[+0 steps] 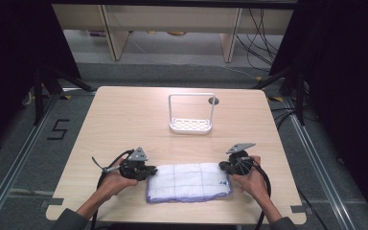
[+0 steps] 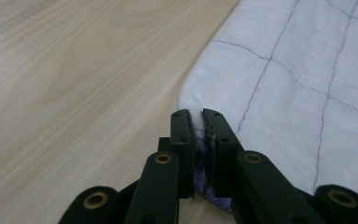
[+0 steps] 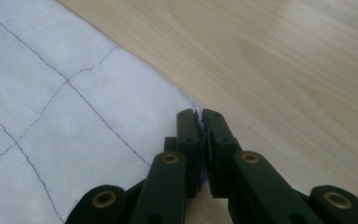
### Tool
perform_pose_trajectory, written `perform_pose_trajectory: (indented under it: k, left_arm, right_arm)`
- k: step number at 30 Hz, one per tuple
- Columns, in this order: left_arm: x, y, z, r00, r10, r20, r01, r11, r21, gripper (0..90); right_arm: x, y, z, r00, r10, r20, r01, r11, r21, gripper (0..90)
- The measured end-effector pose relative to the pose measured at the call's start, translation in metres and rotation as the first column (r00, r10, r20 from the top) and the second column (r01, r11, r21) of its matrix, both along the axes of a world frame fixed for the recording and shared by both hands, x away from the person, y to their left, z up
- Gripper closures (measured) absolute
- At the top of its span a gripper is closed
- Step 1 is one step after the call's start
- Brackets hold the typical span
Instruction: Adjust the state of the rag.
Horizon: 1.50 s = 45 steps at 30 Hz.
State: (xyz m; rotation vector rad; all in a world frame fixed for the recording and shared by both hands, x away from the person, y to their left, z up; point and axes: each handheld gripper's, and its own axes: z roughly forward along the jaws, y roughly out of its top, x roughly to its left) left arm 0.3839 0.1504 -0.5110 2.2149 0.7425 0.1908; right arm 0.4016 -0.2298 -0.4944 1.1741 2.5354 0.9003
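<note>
White quilted cloth (image 1: 189,182), stitched in purple squares and edged in purple, lay flat at the near edge of the table (image 1: 124,115), right between our two hands. We had the left hand-held gripper (image 1: 149,171) at the cloth's left end, and in the left gripper view its black jaws were pinched tight on the cloth's edge, fabric bunched between the pads. Over on the other side we had the right hand-held gripper (image 1: 224,167) at the cloth's right end, and in the right gripper view its jaws were likewise clamped on the corner, a sliver of purple hem caught between them. Farther back, near the table's middle, a white rack (image 1: 191,114) with a tall loop handle stood upright, well apart from the cloth. Beyond the table we saw pale wooden furniture legs (image 1: 115,33) on the grey floor (image 1: 172,72).
</note>
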Motion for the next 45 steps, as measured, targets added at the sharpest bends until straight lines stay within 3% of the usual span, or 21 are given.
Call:
perform_pose_trajectory:
  k: [1, 6, 9, 12, 14, 16, 19, 24, 27, 31, 32, 33, 35, 37, 39, 41, 45]
  left_arm:
    - [-0.004, 0.001, 0.000, 1.0000, -0.009, 0.001, 0.009, 1.0000, -0.002, 83.1]
    - [-0.026, 0.005, 0.002, 0.9994, -0.031, 0.015, 0.031, 0.9995, 0.005, 83.1]
    - [-0.036, 0.006, 0.002, 0.9988, -0.042, 0.025, 0.042, 0.9990, 0.015, 83.1]
    - [-0.045, 0.003, 0.000, 0.9984, -0.049, 0.029, 0.049, 0.9988, -0.003, 83.0]
    - [-0.052, 0.002, 0.000, 0.9989, -0.045, 0.016, 0.046, 0.9984, -0.033, 82.9]
    - [-0.057, 0.000, 0.001, 0.9980, -0.059, 0.024, 0.060, 0.9980, -0.022, 82.9]
    - [-0.069, -0.007, 0.000, 0.9973, -0.072, 0.019, 0.072, 0.9962, -0.048, 82.9]
    - [-0.081, -0.021, 0.001, 0.9916, -0.126, 0.028, 0.128, 0.9905, -0.052, 82.6]
    - [-0.085, -0.029, 0.002, 0.9885, -0.148, 0.029, 0.150, 0.9872, -0.055, 82.5]
    - [-0.081, -0.037, 0.002, 0.9852, -0.168, 0.031, 0.170, 0.9846, -0.043, 82.3]
    - [-0.083, -0.042, 0.000, 0.9873, -0.156, 0.029, 0.158, 0.9846, -0.075, 82.3]
    - [-0.083, -0.043, 0.001, 0.9854, -0.166, 0.035, 0.168, 0.9841, -0.056, 82.3]
    - [-0.085, -0.049, 0.000, 0.9867, -0.160, 0.029, 0.162, 0.9836, -0.079, 82.3]
    - [-0.086, -0.052, 0.001, 0.9845, -0.171, 0.042, 0.173, 0.9824, -0.070, 82.2]
    - [-0.088, -0.055, 0.000, 0.9853, -0.168, 0.031, 0.170, 0.9811, -0.092, 81.8]
    - [-0.088, -0.056, 0.000, 0.9829, -0.181, 0.031, 0.183, 0.9792, -0.086, 79.9]
    - [-0.086, -0.049, 0.008, 0.9864, -0.163, -0.019, 0.158, 0.9736, -0.164, 63.7]
  right_arm:
    - [0.003, 0.001, -0.001, 0.9995, 0.008, 0.032, -0.008, 1.000, 0.007, 86.8]
    - [0.018, 0.013, 0.012, 0.9996, 0.024, 0.017, -0.024, 1.000, -0.006, 87.0]
    - [0.033, 0.026, 0.017, 0.9986, 0.038, 0.036, -0.038, 0.999, -0.023, 87.0]
    - [0.050, 0.039, 0.021, 0.9949, 0.089, 0.048, -0.087, 0.996, -0.037, 87.0]
    - [0.061, 0.048, 0.022, 0.9953, 0.085, 0.047, -0.083, 0.996, -0.043, 87.0]
    - [0.071, 0.056, 0.024, 0.9926, 0.115, 0.038, -0.113, 0.992, -0.058, 87.0]
    - [0.081, 0.070, 0.023, 0.9926, 0.120, 0.021, -0.118, 0.990, -0.080, 87.0]
    - [0.095, 0.094, 0.018, 0.9746, 0.219, 0.047, -0.212, 0.969, -0.123, 87.0]
    - [0.100, 0.106, 0.018, 0.9701, 0.240, 0.037, -0.234, 0.964, -0.128, 87.0]
    - [0.107, 0.119, 0.017, 0.9614, 0.268, 0.061, -0.259, 0.957, -0.128, 87.0]
    - [0.109, 0.122, 0.016, 0.9576, 0.279, 0.070, -0.270, 0.955, -0.120, 87.0]
    - [0.110, 0.125, 0.016, 0.9583, 0.280, 0.057, -0.273, 0.956, -0.105, 87.0]
    - [0.111, 0.128, 0.016, 0.9591, 0.276, 0.061, -0.270, 0.958, -0.092, 87.0]
    - [0.113, 0.131, 0.016, 0.9569, 0.286, 0.053, -0.281, 0.956, -0.084, 87.0]
    - [0.114, 0.135, 0.013, 0.9477, 0.311, 0.071, -0.304, 0.948, -0.097, 86.8]
    - [0.113, 0.138, 0.011, 0.9532, 0.298, 0.048, -0.295, 0.953, -0.073, 85.2]
    - [0.112, 0.135, 0.017, 0.9734, 0.223, 0.054, -0.222, 0.975, -0.015, 66.0]
